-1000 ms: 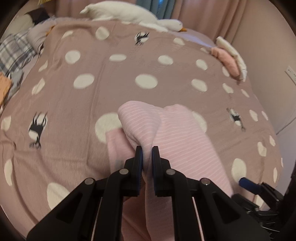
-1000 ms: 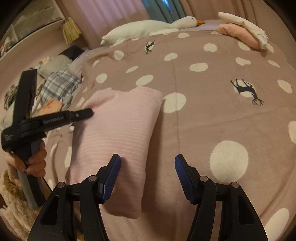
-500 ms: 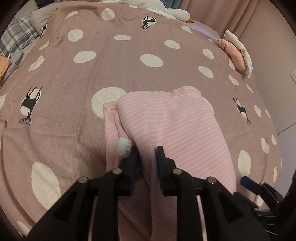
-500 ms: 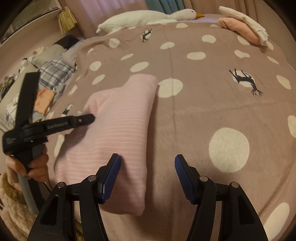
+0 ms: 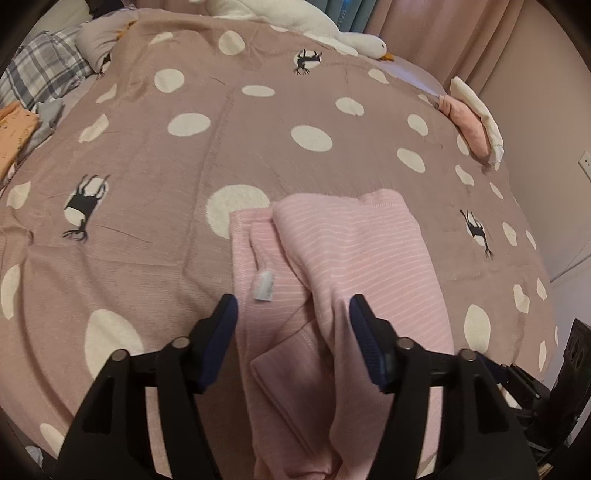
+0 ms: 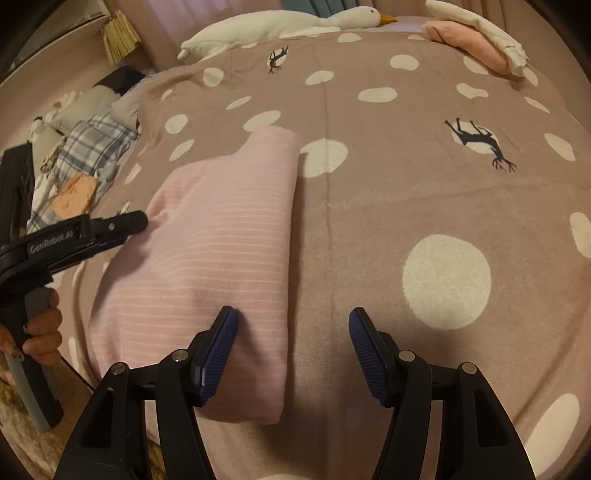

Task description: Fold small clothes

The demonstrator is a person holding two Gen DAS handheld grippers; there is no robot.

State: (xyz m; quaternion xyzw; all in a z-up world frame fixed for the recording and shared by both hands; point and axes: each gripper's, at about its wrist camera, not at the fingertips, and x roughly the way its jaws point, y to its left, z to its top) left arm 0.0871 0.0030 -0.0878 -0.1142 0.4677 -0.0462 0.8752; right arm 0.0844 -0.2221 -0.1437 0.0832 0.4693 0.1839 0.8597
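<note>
I see a bed under a mauve polka-dot blanket (image 5: 258, 147), pink curtains (image 5: 443, 33) behind, and a plain wall (image 5: 546, 122) alongside.

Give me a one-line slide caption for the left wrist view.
Left gripper opening over a folded pink striped garment with its white tag showing, on a polka-dot bedspread.

I see a mauve bedspread (image 5: 258, 155) with white dots and deer prints, a white goose plush (image 6: 280, 26) along its far edge, folded pink and cream clothes (image 6: 476, 40) at its far right corner, and plaid bedding (image 6: 96, 147) off its left edge.
</note>
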